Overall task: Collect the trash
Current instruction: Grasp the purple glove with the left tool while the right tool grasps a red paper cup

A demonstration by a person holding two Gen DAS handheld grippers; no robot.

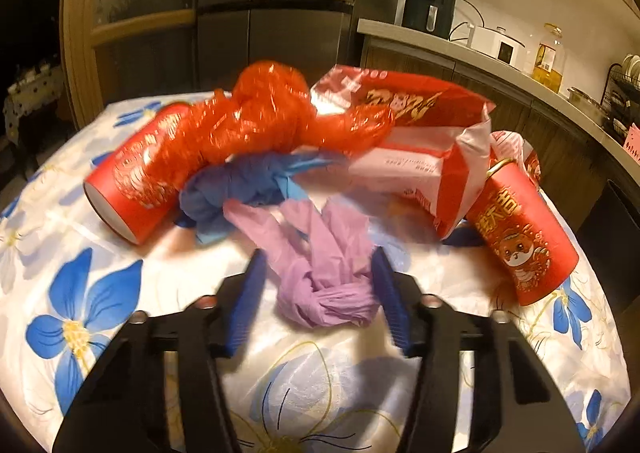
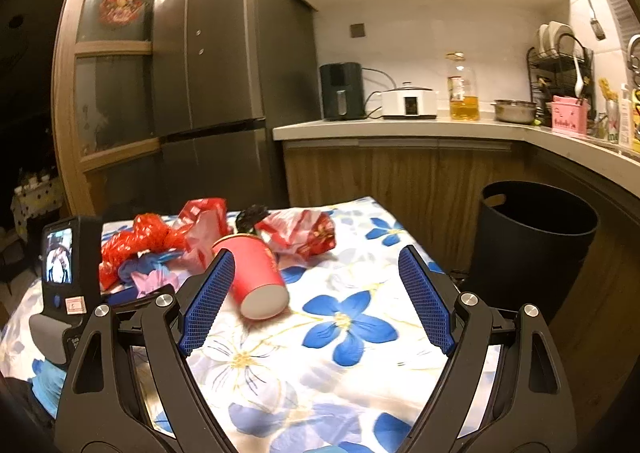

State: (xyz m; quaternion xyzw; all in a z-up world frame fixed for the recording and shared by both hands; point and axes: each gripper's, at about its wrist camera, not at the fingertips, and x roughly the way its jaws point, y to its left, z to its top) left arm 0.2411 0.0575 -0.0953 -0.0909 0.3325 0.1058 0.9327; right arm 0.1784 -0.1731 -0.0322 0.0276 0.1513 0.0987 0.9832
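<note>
Two claws show up over a tabletop [image 2: 352, 337] covered with a white cloth with big blue flowers. The left gripper [image 1: 318, 259] has its blue pads spread apart, one on each side of a knotted purple glove [image 1: 324, 293]. The right pad looks like it touches the glove, but the picture is blurry, so I cannot tell for sure. The glove lies on the cloth, toward the near edge of the tabletop.

Just behind it is a blue glove [image 1: 236, 189], and a crinkly orange-red bag [image 1: 256, 121] lies on top of a tipped red cup [image 1: 136, 177] near the left edge. A red and white bag [image 1: 424, 149] sits farther back. Another red cup [image 1: 520, 233] lies on its side close to the right edge.

The right gripper [image 2: 316, 265] is spread wide and holds nothing. It hangs above the near part of the tabletop. That same tipped red cup [image 2: 256, 273] lies just beyond its left pad, with the pile of trash behind it toward the far edge.

A black bin [image 2: 532, 249] stands on the floor just past the right edge of the tabletop. A dark fridge [image 2: 224, 69] and a counter [image 2: 400, 129] are behind.
</note>
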